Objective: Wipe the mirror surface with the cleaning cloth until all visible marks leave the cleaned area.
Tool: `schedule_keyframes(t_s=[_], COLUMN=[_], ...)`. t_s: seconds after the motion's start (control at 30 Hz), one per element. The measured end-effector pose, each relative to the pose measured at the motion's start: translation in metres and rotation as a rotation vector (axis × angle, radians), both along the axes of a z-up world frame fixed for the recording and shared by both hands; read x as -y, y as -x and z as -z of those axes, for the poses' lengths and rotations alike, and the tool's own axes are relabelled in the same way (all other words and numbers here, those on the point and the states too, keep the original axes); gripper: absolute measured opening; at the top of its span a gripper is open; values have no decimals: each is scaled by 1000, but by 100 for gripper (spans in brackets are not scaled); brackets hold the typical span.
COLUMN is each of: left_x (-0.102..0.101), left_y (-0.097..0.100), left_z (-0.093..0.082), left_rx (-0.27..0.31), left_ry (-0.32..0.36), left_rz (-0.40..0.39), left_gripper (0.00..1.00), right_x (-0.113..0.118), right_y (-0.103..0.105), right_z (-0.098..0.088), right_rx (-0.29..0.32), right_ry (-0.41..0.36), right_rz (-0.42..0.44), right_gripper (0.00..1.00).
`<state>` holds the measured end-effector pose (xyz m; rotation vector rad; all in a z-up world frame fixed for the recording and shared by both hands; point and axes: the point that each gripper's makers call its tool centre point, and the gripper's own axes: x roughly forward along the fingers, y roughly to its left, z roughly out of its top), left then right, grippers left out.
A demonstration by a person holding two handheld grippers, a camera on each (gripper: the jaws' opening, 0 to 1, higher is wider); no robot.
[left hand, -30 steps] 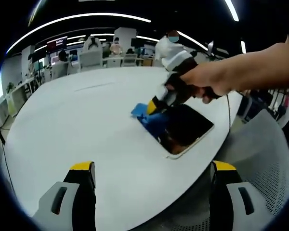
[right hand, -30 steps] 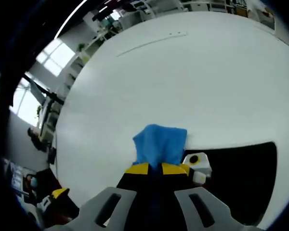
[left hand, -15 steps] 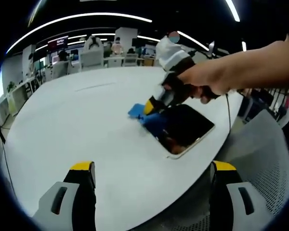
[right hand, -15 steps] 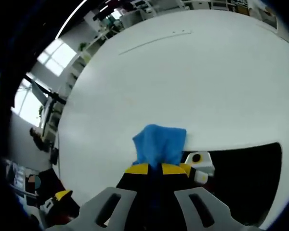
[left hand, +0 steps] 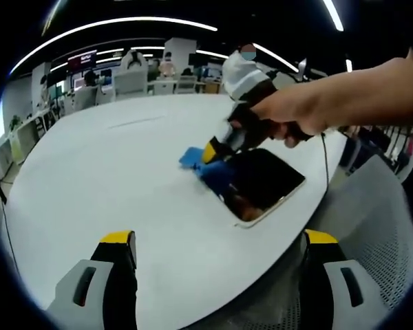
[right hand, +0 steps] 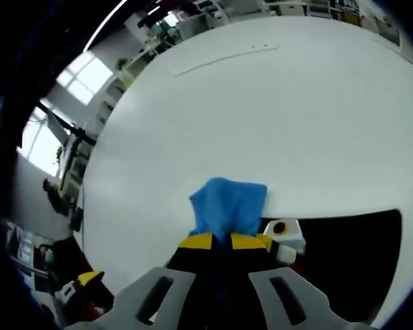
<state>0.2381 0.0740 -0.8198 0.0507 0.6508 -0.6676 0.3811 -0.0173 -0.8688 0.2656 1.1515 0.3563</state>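
A dark rectangular mirror (left hand: 265, 184) with a pale rim lies on the white table (left hand: 110, 172) near its right edge. My right gripper (left hand: 217, 152), held by a hand, presses a blue cleaning cloth (left hand: 205, 163) onto the mirror's far left corner. In the right gripper view the right gripper (right hand: 221, 240) is shut on the cloth (right hand: 228, 205), which juts past the mirror (right hand: 351, 254) onto the table. My left gripper (left hand: 217, 237) hovers open over the table's near edge, with nothing between its yellow-tipped fingers (left hand: 117, 239).
A grey mesh chair (left hand: 372, 227) stands at the right, close to the table edge. Desks, chairs and people fill the office beyond the table (left hand: 144, 75). The left gripper (right hand: 79, 289) shows at the lower left of the right gripper view.
The right gripper and cloth have slid a little to the left along the mirror's far edge. The left gripper has stayed where it was.
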Motion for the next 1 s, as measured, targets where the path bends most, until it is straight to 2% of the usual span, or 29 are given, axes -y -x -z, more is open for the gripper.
schedule_keyframes(t_s=[0.23, 0.47, 0.53, 1.0], left_x=[1, 4, 1, 2], left_y=[0, -6, -7, -6], left_z=[1, -8, -8, -5], left_rx=[0, 60, 61, 48], left_ry=[-12, -2, -1, -11], left_rz=[7, -8, -25, -15], left_gripper=[99, 98, 99, 98], right_x=[0, 0, 0, 0], right_y=[3, 4, 4, 4], right_z=[-1, 0, 1, 3], right_rx=[11, -5, -7, 2], right_ry=[-3, 4, 7, 8], right_rz=[-1, 5, 11, 2], right_gripper=[1, 1, 1, 1])
